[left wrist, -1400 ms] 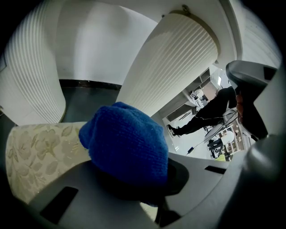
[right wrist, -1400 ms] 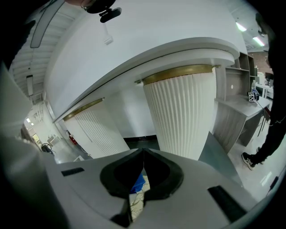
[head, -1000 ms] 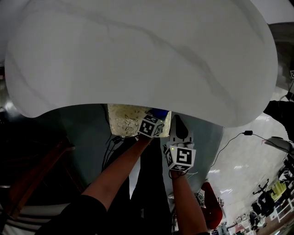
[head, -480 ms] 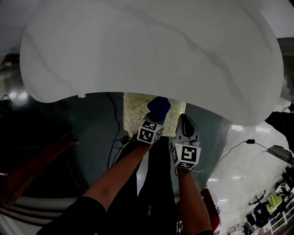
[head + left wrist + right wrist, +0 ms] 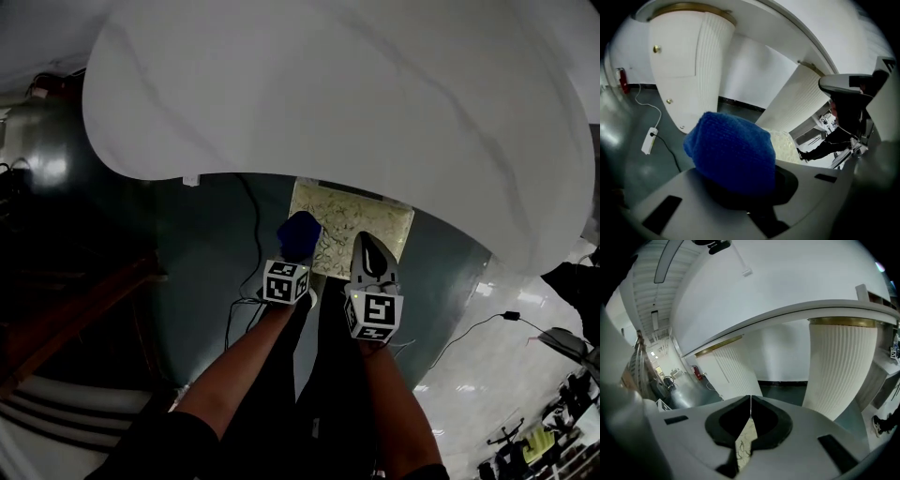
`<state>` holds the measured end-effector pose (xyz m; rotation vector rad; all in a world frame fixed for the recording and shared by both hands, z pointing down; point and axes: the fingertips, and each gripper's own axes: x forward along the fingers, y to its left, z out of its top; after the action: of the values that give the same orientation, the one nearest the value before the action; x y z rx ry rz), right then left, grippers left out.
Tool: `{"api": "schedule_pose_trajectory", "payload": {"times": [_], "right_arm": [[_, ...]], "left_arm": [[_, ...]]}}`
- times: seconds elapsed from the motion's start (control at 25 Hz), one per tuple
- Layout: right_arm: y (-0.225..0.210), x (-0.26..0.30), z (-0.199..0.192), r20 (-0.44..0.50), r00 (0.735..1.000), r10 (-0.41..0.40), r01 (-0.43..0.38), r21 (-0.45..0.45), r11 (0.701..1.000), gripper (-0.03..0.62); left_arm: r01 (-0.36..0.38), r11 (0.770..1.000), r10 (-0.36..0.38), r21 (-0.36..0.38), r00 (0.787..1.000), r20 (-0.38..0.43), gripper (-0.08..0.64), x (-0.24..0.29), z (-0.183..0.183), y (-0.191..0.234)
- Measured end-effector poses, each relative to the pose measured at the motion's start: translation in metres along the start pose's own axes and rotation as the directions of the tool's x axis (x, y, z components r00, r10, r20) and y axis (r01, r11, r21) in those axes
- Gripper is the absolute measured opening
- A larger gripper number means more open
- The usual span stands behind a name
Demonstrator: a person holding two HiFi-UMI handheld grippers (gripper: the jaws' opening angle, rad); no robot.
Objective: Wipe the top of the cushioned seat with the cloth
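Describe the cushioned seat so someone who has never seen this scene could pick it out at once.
Find the large white tabletop filling the upper head view. Just below its near edge, against the dark grey floor, sits the cushioned seat. It is the only pale yellow rectangle, finely veined, with the blue cloth at its left edge.

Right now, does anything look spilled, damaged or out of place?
Nothing stands out. The blue knitted cloth sits bunched in the left gripper by the cream patterned seat cushion; no spill or tear shows.
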<state>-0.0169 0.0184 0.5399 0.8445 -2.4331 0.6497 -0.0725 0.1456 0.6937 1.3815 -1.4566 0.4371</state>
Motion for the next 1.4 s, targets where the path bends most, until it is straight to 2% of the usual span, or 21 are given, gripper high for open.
{"api": "schedule_pose_trajectory", "payload": {"times": [0.16,0.44,0.6,0.76,1.0,1.08,1.24,1.4], "right_arm": [[0.019,0.015,-0.003,-0.008,0.999,0.043,-0.043,0.009,0.999,0.037],[0.034,0.014,-0.021,-0.027,0.998,0.063,-0.062,0.019,0.998,0.037],[0.027,0.013,-0.033,-0.044,0.998,0.044,-0.043,0.035,0.998,0.037],[0.018,0.014,-0.033,-0.035,0.999,0.030,-0.029,0.032,0.999,0.037],[0.007,0.014,-0.034,-0.033,0.999,-0.001,0.003,0.048,0.999,0.037],[0.005,0.013,-0.034,-0.032,0.999,-0.005,0.006,0.050,0.999,0.037],[0.002,0.010,-0.034,-0.031,0.999,-0.007,0.009,0.064,0.998,0.037],[-0.003,0.007,-0.036,-0.029,0.999,-0.017,0.018,0.064,0.998,0.037]], "left_arm": [[-0.058,0.998,0.058,-0.010,0.998,-0.017,0.040,-0.001,-0.011,0.033],[-0.088,0.996,0.087,-0.014,0.993,-0.081,0.040,0.007,-0.030,0.063],[-0.064,0.997,0.068,0.043,0.990,-0.120,0.040,0.019,-0.039,0.065],[-0.043,0.997,0.051,0.057,0.990,-0.130,0.040,0.025,-0.041,0.066],[-0.054,0.991,0.072,0.123,0.987,-0.144,0.040,0.026,-0.043,0.065],[-0.052,0.991,0.069,0.123,0.987,-0.142,0.040,0.027,-0.041,0.063],[-0.015,0.998,0.024,0.063,0.988,-0.151,0.040,0.030,-0.040,0.047],[-0.029,0.995,0.045,0.094,0.984,-0.173,0.040,0.035,-0.041,0.041]]}}
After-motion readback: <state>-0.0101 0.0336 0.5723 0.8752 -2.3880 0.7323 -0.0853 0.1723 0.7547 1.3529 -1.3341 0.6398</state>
